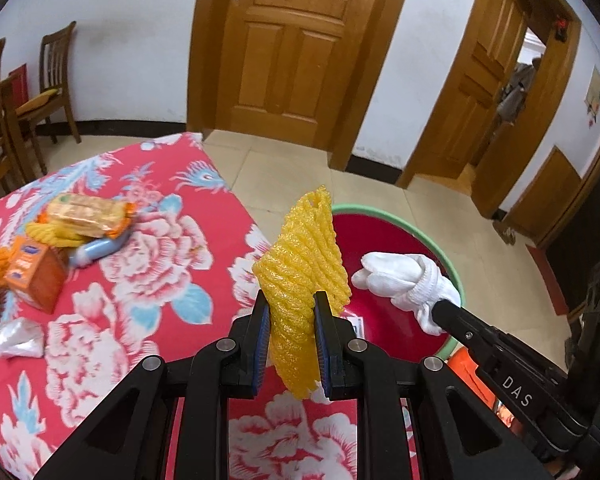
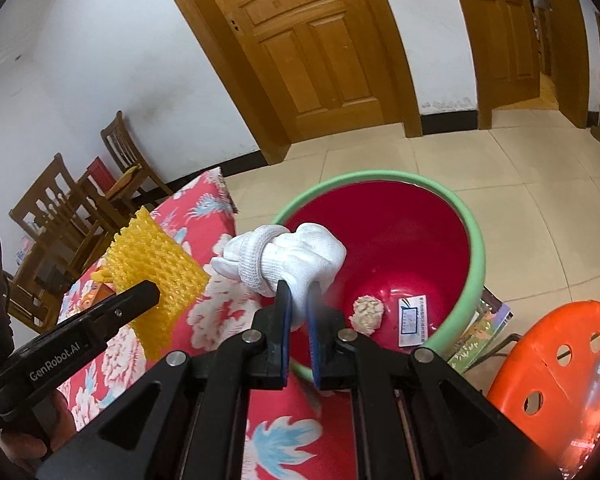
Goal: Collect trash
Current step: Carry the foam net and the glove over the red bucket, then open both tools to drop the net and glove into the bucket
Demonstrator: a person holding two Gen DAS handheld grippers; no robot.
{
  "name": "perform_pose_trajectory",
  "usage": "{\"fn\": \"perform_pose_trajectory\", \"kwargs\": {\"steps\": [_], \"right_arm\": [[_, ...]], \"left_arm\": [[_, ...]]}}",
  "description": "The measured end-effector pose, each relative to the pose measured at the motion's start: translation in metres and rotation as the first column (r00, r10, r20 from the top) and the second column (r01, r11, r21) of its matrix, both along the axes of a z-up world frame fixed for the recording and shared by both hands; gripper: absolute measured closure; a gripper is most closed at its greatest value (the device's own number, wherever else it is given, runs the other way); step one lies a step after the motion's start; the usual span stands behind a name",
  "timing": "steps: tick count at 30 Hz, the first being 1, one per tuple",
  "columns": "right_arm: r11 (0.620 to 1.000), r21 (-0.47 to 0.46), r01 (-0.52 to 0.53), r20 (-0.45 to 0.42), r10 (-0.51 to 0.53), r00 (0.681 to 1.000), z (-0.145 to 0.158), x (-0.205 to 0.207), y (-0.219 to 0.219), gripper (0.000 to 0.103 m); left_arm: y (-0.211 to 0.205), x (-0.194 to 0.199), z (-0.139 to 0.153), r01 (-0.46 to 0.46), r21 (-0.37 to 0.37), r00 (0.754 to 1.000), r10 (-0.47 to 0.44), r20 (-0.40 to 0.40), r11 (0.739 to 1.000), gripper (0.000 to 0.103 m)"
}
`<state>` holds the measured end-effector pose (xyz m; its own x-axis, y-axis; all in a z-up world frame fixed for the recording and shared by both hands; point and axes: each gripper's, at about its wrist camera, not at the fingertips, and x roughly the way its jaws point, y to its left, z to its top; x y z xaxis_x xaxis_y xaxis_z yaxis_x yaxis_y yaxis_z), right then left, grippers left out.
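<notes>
My left gripper [image 1: 291,300] is shut on a yellow foam net sleeve [image 1: 304,256] and holds it upright above the table's right edge; the sleeve also shows in the right wrist view [image 2: 152,272]. My right gripper [image 2: 299,290] is shut on a balled-up white cloth glove [image 2: 288,260] held over the near rim of a red basin with a green rim [image 2: 478,248]. The glove [image 1: 404,280] and basin [image 1: 458,280] also show in the left wrist view. Inside the basin lie a crumpled beige wad [image 2: 367,312] and a small printed packet [image 2: 411,322].
A table with a red floral cloth [image 1: 152,248] carries a snack packet [image 1: 86,210], an orange box [image 1: 34,276], a blue tube [image 1: 96,250] and a clear plastic bag [image 1: 14,340]. An orange stool [image 2: 556,364] stands right of the basin. Wooden chairs [image 2: 60,216] stand behind the table.
</notes>
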<state>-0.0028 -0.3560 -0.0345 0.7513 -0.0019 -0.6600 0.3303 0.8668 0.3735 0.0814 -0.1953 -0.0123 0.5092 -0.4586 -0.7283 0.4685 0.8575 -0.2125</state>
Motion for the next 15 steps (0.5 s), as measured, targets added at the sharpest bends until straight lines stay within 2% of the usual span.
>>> {"fn": "perform_pose_trajectory", "kwargs": {"steps": [15], "right_arm": [[0.997,0.037,0.073,-0.077,-0.07,0.995,-0.029,0.003,-0.031,0.092]], "left_arm": [[-0.044,0.012,-0.031,0.075,0.069,0.996,-0.072,-0.051,0.995,0.082]]}}
